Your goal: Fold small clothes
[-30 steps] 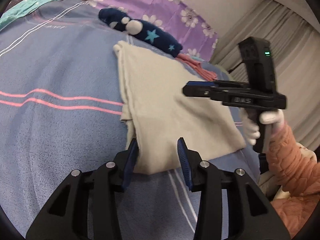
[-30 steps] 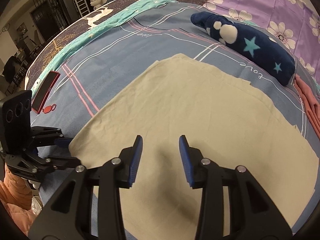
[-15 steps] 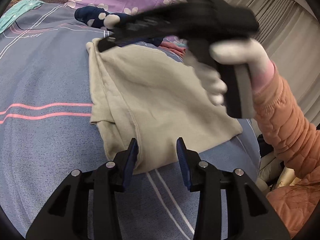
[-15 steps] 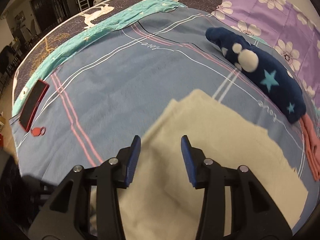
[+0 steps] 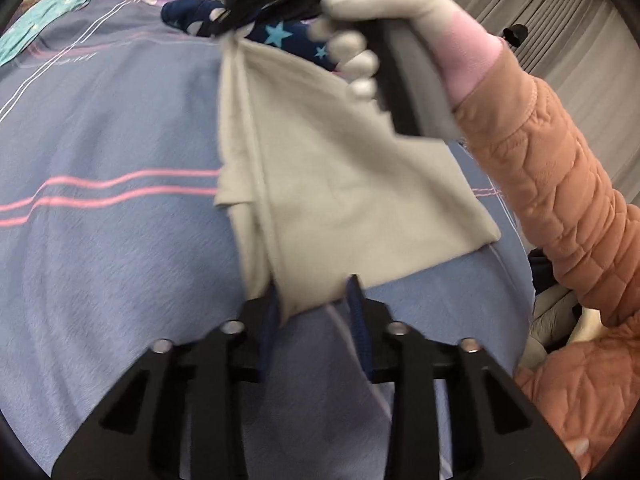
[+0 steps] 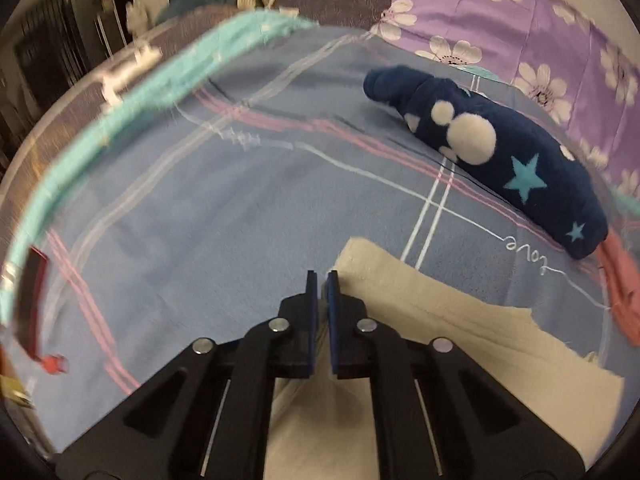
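A beige folded garment (image 5: 340,184) lies on the blue striped bedspread (image 5: 100,248). My left gripper (image 5: 314,304) is open, its blue pads on either side of the garment's near corner. My right gripper (image 6: 322,284) is shut at the garment's far corner (image 6: 420,312); in the left wrist view it (image 5: 240,24) pinches that corner, which looks raised off the bed. The gloved hand (image 5: 380,12) and orange sleeve hold that gripper.
A navy plush piece with stars and white dots (image 6: 500,160) lies behind the garment, by a purple flowered pillow (image 6: 540,40). A pink cloth (image 6: 624,296) lies at the right. A red phone (image 6: 32,304) lies near the bed's left edge. Curtains (image 5: 560,32) hang at the right.
My right gripper moved across the garment to its far corner and shut on it. My left gripper moved forward so the near corner sits between its open pads.
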`<state>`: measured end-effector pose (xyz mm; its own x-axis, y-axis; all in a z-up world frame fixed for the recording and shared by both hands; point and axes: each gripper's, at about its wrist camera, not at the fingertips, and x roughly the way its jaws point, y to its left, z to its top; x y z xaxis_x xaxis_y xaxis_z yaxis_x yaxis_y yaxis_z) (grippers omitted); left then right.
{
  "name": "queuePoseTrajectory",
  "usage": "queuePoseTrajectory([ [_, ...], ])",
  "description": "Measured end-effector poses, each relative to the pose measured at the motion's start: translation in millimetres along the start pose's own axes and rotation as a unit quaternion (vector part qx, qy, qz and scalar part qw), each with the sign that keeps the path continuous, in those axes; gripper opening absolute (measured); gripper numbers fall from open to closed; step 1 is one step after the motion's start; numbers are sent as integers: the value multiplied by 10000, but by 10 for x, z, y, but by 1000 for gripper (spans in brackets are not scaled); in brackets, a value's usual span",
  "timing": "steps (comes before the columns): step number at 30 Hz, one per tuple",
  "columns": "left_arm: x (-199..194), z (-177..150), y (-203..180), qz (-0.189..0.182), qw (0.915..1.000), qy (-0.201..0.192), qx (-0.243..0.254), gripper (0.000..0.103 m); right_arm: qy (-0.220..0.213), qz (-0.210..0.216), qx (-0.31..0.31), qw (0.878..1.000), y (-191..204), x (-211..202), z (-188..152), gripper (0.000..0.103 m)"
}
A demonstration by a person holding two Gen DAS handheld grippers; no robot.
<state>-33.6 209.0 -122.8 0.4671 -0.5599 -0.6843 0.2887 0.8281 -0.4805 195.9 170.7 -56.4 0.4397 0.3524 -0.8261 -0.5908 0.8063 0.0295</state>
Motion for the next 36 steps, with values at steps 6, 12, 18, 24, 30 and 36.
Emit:
queuePoseTrajectory([
  [6, -65, -11, 210, 71, 9992, 49, -398, 9, 176, 74, -178, 9997, 51, 277, -9, 1],
  [12, -93, -56, 182, 205, 9988, -3, -433, 9, 63, 532, 303, 9981, -96, 299, 12, 6],
  [18, -292, -68, 86, 674, 9973, -233, -160, 9, -386, 562, 152, 9976, -299, -286, -63, 9],
  [24, -516, 192, -73, 108, 9952, -968, 2, 11, 139, 1029, -274, 9942, -169, -269, -536, 15],
  [30, 40, 137, 133, 738, 9962, -366, -296, 15, 158, 1002, -25, 9948, -68, 133, -741, 26],
  [36, -2, 81, 131, 746, 9953, -416, -450, 15, 250, 1571, 65, 9873, -129, 105, -732, 50],
])
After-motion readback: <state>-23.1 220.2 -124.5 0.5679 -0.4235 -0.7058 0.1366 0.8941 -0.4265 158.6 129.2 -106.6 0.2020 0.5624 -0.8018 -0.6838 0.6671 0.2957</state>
